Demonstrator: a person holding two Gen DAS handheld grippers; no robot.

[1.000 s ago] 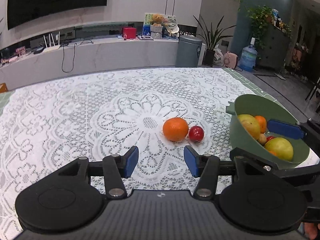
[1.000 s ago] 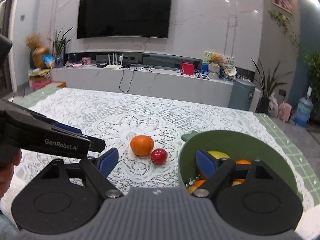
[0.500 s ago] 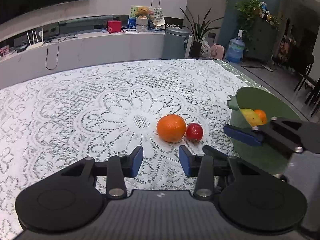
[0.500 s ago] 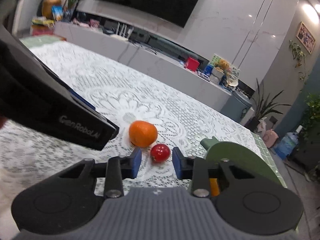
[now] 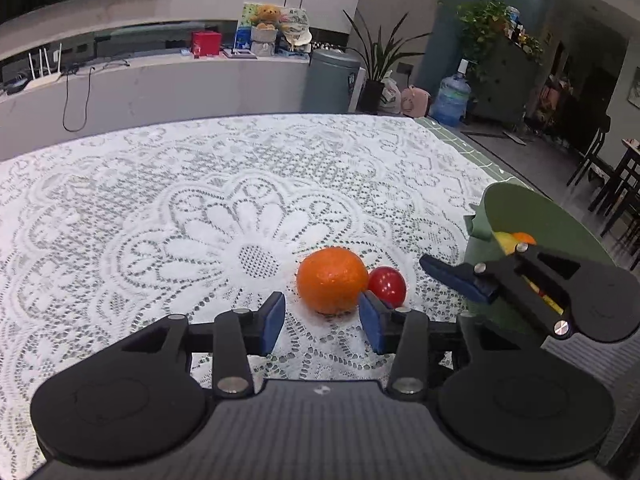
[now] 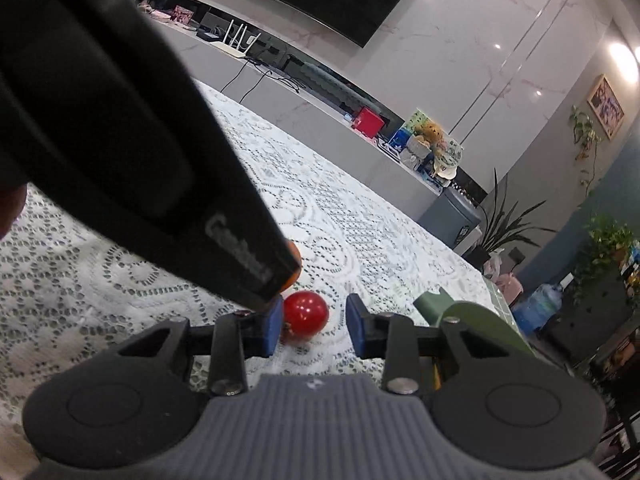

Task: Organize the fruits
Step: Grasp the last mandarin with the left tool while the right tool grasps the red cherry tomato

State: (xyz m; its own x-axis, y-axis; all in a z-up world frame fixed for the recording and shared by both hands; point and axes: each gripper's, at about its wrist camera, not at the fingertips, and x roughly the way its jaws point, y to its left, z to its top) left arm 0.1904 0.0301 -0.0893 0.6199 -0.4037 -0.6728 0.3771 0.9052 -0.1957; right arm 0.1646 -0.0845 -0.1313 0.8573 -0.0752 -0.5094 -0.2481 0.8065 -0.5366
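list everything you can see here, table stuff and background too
orange: 1, orange, on the lace cloth, just ahead of the left gripper
small round fruit: 1, red, beside the orange, ahead of the right gripper
bowl: 1, green, right side of table, yellow and orange fruit inside
lace tablecloth: 1, white, over the table
router: 1, white, on the back counter
red box: 1, on the counter
teddy bear: 1, tan, on the counter
water jug: 1, blue, on the floor
left gripper: black with blue pads, open
right gripper: black with blue pads, open
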